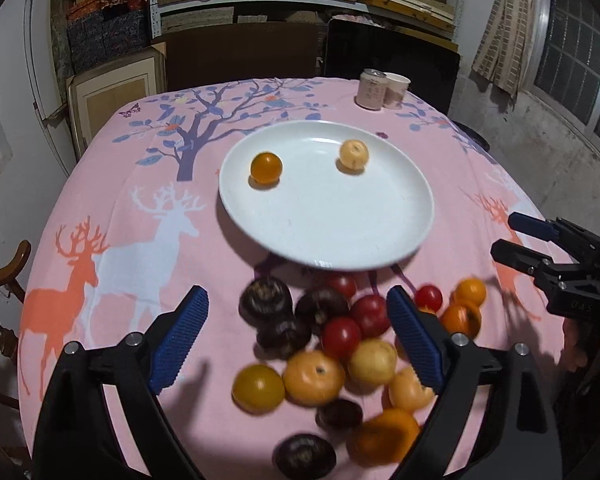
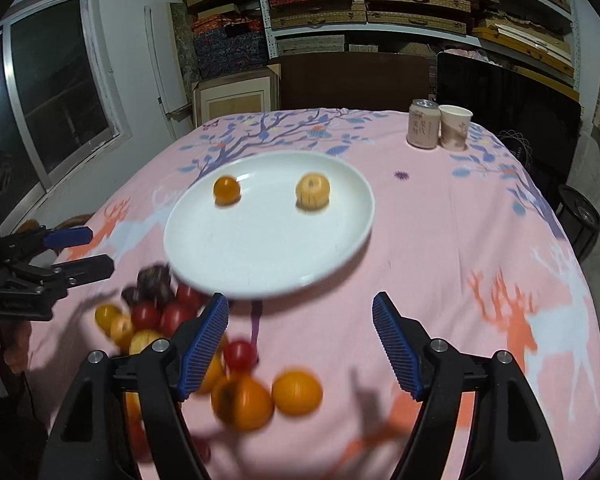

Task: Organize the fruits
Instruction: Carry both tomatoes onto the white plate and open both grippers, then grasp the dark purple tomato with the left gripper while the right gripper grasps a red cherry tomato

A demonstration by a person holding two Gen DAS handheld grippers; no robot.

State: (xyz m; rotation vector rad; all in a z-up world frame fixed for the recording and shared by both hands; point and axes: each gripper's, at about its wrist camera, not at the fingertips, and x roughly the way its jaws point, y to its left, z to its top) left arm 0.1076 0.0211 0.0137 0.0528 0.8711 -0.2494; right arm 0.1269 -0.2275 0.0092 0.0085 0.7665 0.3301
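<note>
We look down on a pink tablecloth [image 1: 112, 208] printed with deer and a tree, where a white plate [image 1: 328, 236] holds 2 fruits well apart: a small orange one [image 1: 266, 168] toward its left and a pale yellow one [image 1: 353, 154] toward its right; nearer us a loose pile of fruit [image 1: 340, 340], dark purple, red, orange and yellow, lies on the cloth just beside the plate's near rim; our left gripper [image 1: 298, 336] hangs above that pile with its blue pads spread wide and nothing between them pressed; our right gripper [image 2: 300, 340] hangs over the cloth beside the pile, jaws likewise apart and empty; a can [image 2: 423, 124] and a paper cup [image 2: 454, 127] stand touching at the far right corner.
</note>
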